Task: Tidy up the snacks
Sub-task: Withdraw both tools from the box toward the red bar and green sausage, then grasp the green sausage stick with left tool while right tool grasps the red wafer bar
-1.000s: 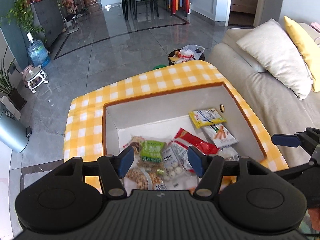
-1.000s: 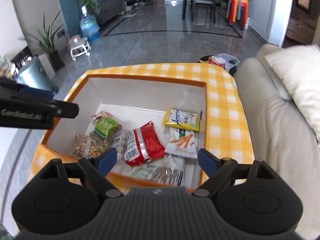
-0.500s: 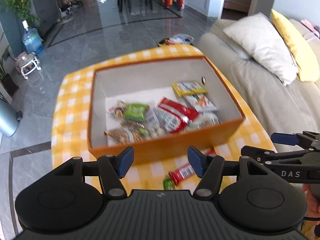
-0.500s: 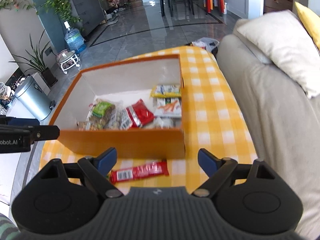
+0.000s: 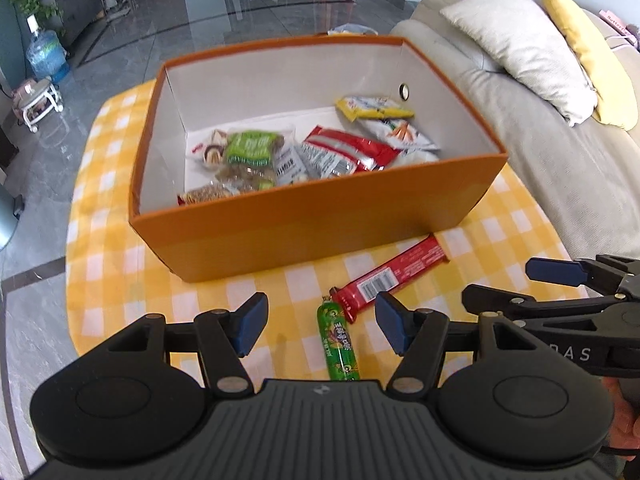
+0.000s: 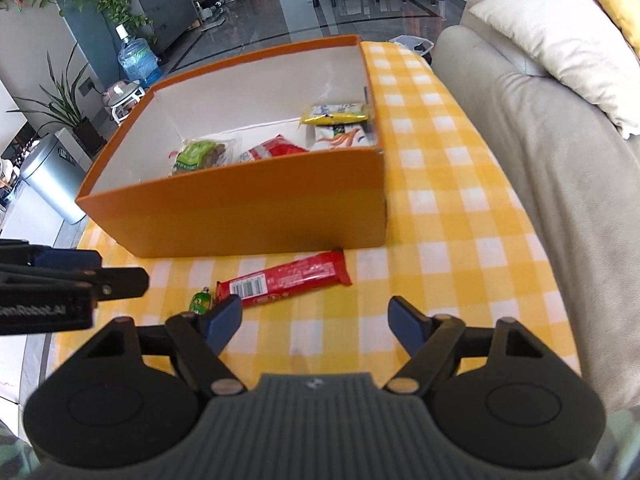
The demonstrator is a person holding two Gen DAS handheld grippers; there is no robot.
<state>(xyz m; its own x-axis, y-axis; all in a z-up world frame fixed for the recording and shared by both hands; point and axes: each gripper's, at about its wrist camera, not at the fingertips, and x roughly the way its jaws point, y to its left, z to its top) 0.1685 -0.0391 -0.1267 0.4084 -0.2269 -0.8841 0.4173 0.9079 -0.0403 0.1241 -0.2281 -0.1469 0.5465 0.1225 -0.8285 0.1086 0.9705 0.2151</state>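
Left wrist view: my left tongs (image 5: 320,318) hang released over the checked bench (image 5: 108,264), nothing pressed between the pads. The green stick (image 5: 338,346) lies on the cloth in the gap between them, not touched. The red bar (image 5: 394,278) lies just beyond, its near end touching or almost touching the stick's tip, its far end close to the orange box (image 5: 320,220). Box is open-topped; several snack packs (image 5: 316,148) lie on its floor. Right tongs (image 5: 560,276) enter at the right edge. Sofa (image 5: 560,160) beside the bench.

Right wrist view: my right tongs (image 6: 316,320) are closing, but with only bare cloth between the pads. Red bar (image 6: 284,278) lies ahead and left, just in front of the box (image 6: 240,212). Only the green stick's tip (image 6: 202,300) shows, beside the left pad. Left tongs (image 6: 68,280) at the left edge.
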